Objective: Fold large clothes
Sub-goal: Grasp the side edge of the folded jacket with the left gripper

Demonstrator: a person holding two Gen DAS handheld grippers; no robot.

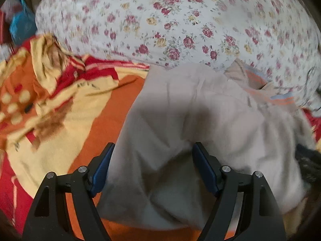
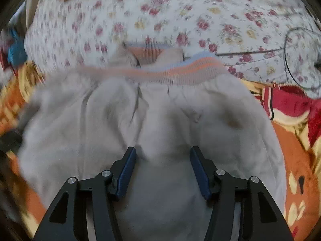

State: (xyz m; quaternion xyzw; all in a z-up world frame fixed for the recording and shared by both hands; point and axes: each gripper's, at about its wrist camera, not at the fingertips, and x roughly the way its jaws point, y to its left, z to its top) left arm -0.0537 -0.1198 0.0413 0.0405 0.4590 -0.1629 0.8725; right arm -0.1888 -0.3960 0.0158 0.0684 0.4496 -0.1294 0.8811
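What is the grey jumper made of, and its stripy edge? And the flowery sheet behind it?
The grey jumper looks like soft, matte fleece or sweatshirt cotton: slightly fuzzy, with gentle creases. Its stripy edge seems to be ribbed stretchy knit, judging by the fine ridges. The flowery sheet looks like thin, smooth printed cotton, though blur makes that less sure.

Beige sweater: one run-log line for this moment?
beige sweater crumpled on orange blanket | left hand-held gripper open | right hand-held gripper open

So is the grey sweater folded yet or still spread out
Still spread out, rumpled: the grey sweater lies open on the blanket, striped hem at its far edge, no neat fold.
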